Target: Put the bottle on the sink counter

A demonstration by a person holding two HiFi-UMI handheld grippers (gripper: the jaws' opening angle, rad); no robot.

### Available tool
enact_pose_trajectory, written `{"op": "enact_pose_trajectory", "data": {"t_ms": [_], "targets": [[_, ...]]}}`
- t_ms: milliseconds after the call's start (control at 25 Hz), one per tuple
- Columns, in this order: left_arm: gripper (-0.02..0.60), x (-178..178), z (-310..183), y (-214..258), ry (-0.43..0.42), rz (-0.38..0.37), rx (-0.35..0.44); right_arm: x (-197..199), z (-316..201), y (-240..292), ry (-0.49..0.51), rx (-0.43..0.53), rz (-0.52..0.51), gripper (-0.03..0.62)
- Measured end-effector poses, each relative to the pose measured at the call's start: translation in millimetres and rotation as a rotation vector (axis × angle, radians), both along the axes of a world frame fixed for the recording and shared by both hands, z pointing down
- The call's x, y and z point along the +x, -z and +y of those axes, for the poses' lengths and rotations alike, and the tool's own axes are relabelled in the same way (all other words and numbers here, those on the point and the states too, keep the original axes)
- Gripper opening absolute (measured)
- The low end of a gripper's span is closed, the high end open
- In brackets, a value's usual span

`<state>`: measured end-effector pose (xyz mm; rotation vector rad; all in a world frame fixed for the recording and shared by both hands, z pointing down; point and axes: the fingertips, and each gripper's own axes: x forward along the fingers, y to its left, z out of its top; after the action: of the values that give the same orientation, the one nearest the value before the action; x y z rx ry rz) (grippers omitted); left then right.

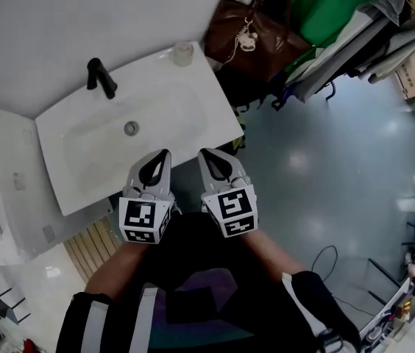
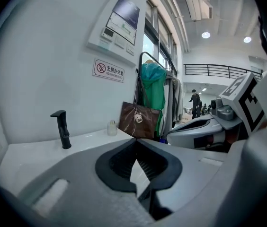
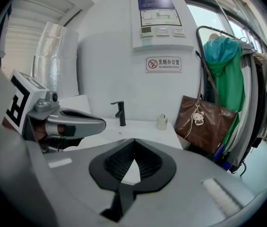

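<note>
**Both grippers shut and empty, bottle at the back of the sink counter**

The bottle (image 1: pixel 183 53) is a small, pale, squat cylinder with a narrower cap. It stands upright on the far right corner of the smooth white sink (image 1: pixel 193 98), close against the wall. The basin is a shallow rectangle with a round metal drain (image 1: pixel 132 128). A matte black faucet (image 1: pixel 101 77) with an angular spout rises at its rear edge, well to the left of the bottle.

The 2 grippers are held side by side over the near edge of the sink, well short of the bottle. The left gripper (image 1: pixel 165 153) has its grey plastic jaws pressed together at the tips, the ribbed black pads meeting with nothing between them. The right gripper (image 1: pixel 204 153) is the same: tips closed, nothing held.

Just right of the sink hangs a glossy brown leather bag (image 1: pixel 255 39) with a small white charm, near the bottle's corner. Behind it a green garment (image 1: pixel 332 6) is draped on a rack. A white panel (image 3: pixel 159 15) and a small red-and-white sign (image 3: pixel 164 64) are fixed to the plain wall above the counter. The floor (image 1: pixel 340 160) is grey and shiny, and slatted wood (image 1: pixel 93 245) lies below the sink's left side.
</note>
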<state>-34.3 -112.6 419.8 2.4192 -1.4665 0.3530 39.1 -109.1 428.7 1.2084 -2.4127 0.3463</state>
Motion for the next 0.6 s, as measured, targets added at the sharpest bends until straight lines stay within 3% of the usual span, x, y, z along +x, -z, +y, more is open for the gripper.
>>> {"op": "enact_pose_trajectory", "data": {"t_ms": [600], "targets": [[0.002, 50.0, 68.9, 28.2, 0.121, -0.011, 0.020, 44.8, 61.9, 32.0, 0.164, 0.034, -0.105, 0.000]]}}
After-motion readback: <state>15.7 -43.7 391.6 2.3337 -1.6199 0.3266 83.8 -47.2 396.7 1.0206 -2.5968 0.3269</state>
